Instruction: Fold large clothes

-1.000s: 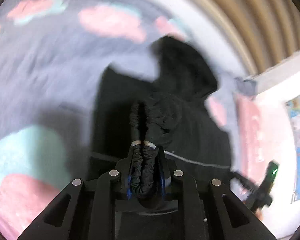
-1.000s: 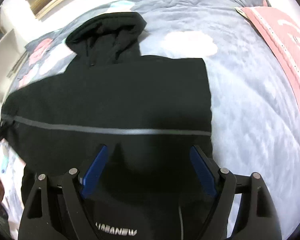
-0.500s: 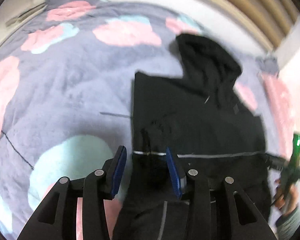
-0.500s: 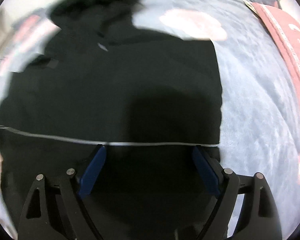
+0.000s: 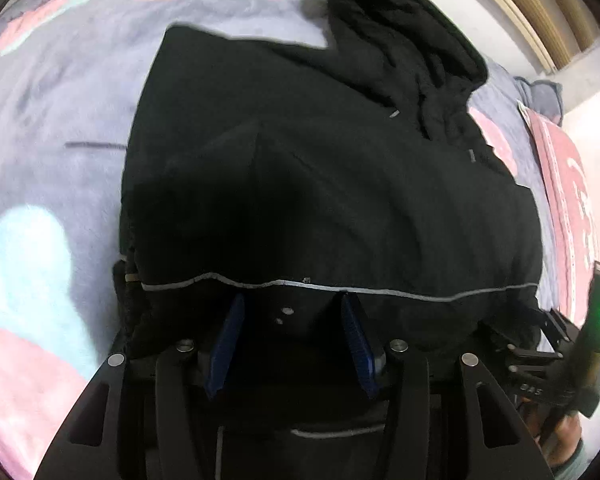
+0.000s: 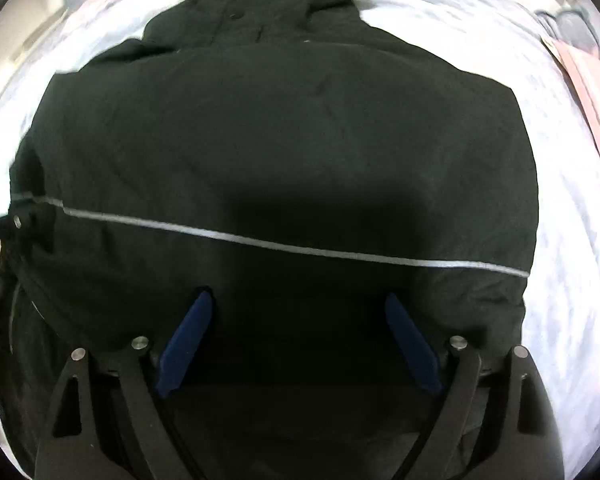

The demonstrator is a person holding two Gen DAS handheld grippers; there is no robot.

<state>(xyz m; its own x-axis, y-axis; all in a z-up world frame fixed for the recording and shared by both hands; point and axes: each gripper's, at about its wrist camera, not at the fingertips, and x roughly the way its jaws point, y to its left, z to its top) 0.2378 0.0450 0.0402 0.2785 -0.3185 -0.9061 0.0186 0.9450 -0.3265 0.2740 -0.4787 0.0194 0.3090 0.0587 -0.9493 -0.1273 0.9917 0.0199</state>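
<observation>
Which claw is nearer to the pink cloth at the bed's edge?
The right claw. It hangs over the jacket on the side where the pink cloth lies; the left claw is over the jacket's opposite side.

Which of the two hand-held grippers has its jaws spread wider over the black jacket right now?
The right hand-held gripper: its blue pads stand far apart above the black hooded jacket. The left hand-held gripper shows a narrower gap, having just been opening, nothing pinched.
</observation>
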